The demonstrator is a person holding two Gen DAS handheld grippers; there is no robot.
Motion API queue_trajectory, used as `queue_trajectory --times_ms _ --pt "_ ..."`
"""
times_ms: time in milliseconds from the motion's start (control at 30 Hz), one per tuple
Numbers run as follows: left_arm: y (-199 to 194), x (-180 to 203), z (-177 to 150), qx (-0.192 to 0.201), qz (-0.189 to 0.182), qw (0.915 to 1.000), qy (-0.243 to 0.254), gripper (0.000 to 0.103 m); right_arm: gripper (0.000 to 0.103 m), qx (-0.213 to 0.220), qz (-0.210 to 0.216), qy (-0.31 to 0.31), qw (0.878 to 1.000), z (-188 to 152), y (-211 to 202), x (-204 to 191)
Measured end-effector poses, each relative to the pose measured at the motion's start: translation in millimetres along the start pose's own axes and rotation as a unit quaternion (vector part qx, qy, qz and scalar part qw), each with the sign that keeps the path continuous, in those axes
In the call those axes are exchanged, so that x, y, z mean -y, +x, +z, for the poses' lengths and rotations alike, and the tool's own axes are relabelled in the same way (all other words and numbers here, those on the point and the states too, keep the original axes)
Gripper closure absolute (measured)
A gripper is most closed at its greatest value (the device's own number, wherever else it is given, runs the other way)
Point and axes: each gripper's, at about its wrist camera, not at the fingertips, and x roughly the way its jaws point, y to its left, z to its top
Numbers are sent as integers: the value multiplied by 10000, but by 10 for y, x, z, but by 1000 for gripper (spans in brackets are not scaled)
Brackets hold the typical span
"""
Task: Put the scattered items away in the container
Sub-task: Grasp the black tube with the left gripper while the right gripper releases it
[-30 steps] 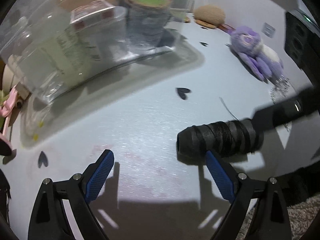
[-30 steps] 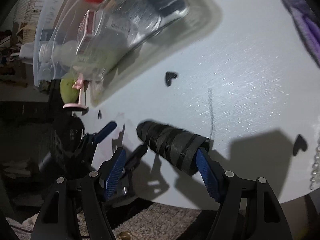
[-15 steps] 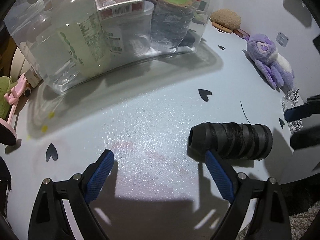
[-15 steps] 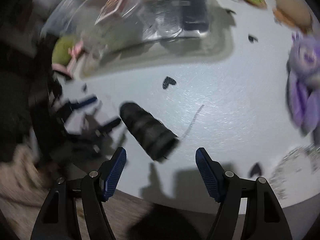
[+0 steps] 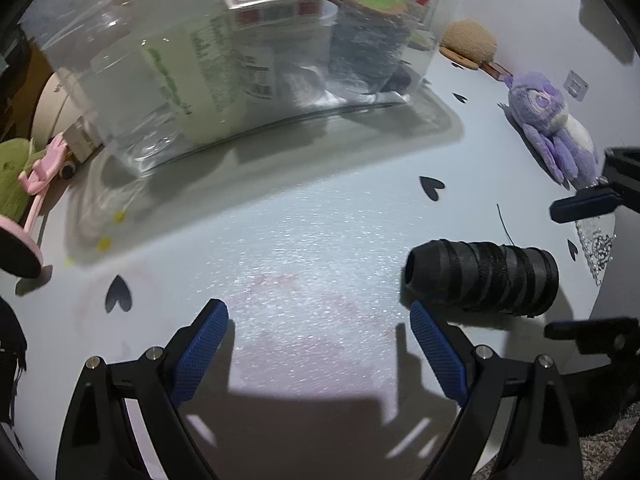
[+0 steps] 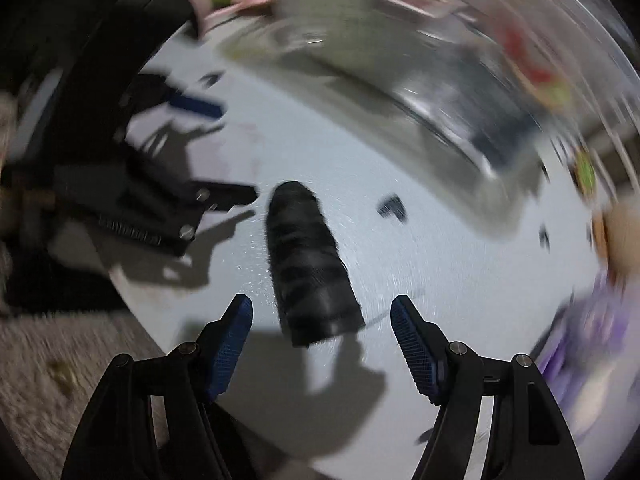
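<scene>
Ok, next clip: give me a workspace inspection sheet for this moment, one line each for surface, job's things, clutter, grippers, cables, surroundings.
Surface: pale table printed with small dark hearts, faint pink smudge near the front.
Job's things: black thread spool lies on its side on the table, loose; clear container at the back already holds a bottle, a red-and-white box and more.
Clutter: purple plush octopus, bead string, tan round plush, pink stand off the left edge.
Grippers: left gripper open over bare table; right gripper open, spool ahead of its fingers, untouched.
Cables: nothing seen.
Surroundings: carpet below the table edge; right view blurred.
</scene>
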Motion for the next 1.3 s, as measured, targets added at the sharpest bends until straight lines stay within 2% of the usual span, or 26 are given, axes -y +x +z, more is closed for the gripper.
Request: queue_trajectory --times_ms 67,133,200,267,467,600,633,700,800,933,1067,1167,1300 --pt "-37 -40 -14 45 9 9999 -113 11 31 -250 144 -223 9993 70 92 19" --pt "-86 -74 -27 101 -5 9997 -227 11 43 -434 359 -171 9983 84 182 91" --pt "-146 -100 -39 158 -79 9992 -362 11 43 -473 454 -102 9978 54 249 163" --pt "-192 -108 -43 197 -166 9986 -462 11 53 -430 460 33 9980 16 296 206" --pt "-233 -61 -20 148 -547 9960 -695 11 54 -99 461 235 9986 -33 302 250" --pt "-164 -48 19 -54 -979 9896 -1054 11 54 81 531 529 9972 -31 306 284" --pt "-133 -49 31 -122 -1082 9872 -1169 11 54 115 662 699 9953 -29 316 314" --pt "-59 -58 63 -271 -1272 9813 -1420 11 55 168 1111 1214 9862 -33 349 426" --pt "20 -62 116 -468 -1543 9726 -1674 11 55 252 1667 1962 9660 -76 396 571" --pt "103 -70 155 -741 -1984 9559 -2032 20 55 476 1683 2138 9611 -94 316 576" --pt "206 -75 188 -1048 -2467 9297 -2527 20 55 660 1529 1940 9668 -105 262 495" --pt "269 -63 201 -1251 -2629 9145 -2808 21 55 738 1525 1942 9662 -125 231 414" --pt "315 -46 199 -1438 -2731 9007 -3058 24 55 878 1636 2088 9602 -138 176 410"
